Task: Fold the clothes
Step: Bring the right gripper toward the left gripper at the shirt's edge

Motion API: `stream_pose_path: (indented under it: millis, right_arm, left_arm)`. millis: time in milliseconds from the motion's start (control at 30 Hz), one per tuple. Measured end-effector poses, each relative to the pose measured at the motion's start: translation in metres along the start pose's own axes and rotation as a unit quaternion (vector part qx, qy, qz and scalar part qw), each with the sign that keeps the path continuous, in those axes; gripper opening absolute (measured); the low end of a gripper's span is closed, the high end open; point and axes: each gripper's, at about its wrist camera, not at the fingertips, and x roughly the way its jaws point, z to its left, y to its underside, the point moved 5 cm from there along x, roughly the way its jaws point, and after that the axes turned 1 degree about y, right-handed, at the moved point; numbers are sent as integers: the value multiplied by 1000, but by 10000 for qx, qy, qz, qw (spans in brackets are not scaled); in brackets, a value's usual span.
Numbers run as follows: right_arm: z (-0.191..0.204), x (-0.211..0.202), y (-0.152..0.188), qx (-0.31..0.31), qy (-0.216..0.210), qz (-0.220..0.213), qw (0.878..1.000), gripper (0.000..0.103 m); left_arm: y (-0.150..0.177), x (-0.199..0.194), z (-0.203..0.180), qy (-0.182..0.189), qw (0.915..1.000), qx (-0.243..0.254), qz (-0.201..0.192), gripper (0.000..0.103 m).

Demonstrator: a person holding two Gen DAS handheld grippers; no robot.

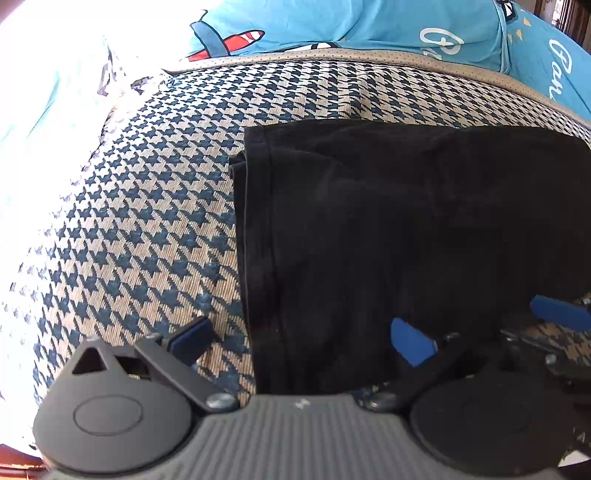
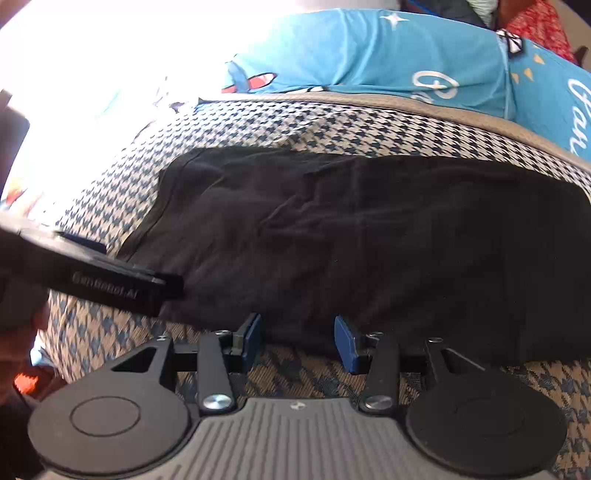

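Observation:
A black garment [image 1: 406, 221] lies folded flat on a houndstooth mat [image 1: 147, 221]. My left gripper [image 1: 303, 339] is open at the garment's near left corner, one blue pad on the mat and the other over the cloth. In the right wrist view the same garment [image 2: 369, 240] spreads wide across the houndstooth mat [image 2: 110, 332]. My right gripper [image 2: 299, 339] is open at the garment's near edge, its blue pads apart and holding nothing. The left gripper's black body [image 2: 110, 277] shows at the left of that view. The right gripper's blue pad [image 1: 557, 312] shows at the right of the left wrist view.
A blue printed pillow or quilt [image 1: 369, 26] lies behind the mat, also in the right wrist view [image 2: 406, 59]. White-and-blue bedding [image 1: 48, 110] lies to the left, strongly overexposed. A wooden edge [image 1: 14, 465] shows at the bottom left.

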Motion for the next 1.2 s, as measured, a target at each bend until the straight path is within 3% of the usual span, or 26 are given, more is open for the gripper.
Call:
stream_pose_path:
  millis: [233,400,600,833,1067,1200]
  right_arm:
    - [35,-17,6,-877,-462,-482,9939,43]
    - [67,-11,10,-1388,-628,-632,9863,43]
    - [100,-4,10,-1922,-699,-824,9754,43]
    - [129,13,8,-2347,-590,-931,9658,43]
    - [150,27,6,-2755,-274,-1190,9535,49]
    - [153,33,5,-2730,-227,-1251,9536,49]
  left_arm:
    - [-16,-5,6,529,9981,-324,23,103]
    - [-31,-16,16,289,9990,-283,-194,103]
    - [-42,-14,49,362,9939,-1023,-197,103]
    - [-45,-5,68,471,9866,-1563,-76,103]
    - [-41,-2,72,498,9853,-1632,-4,103]
    - [-39,-3,75,473,9845,-1687,4,103]
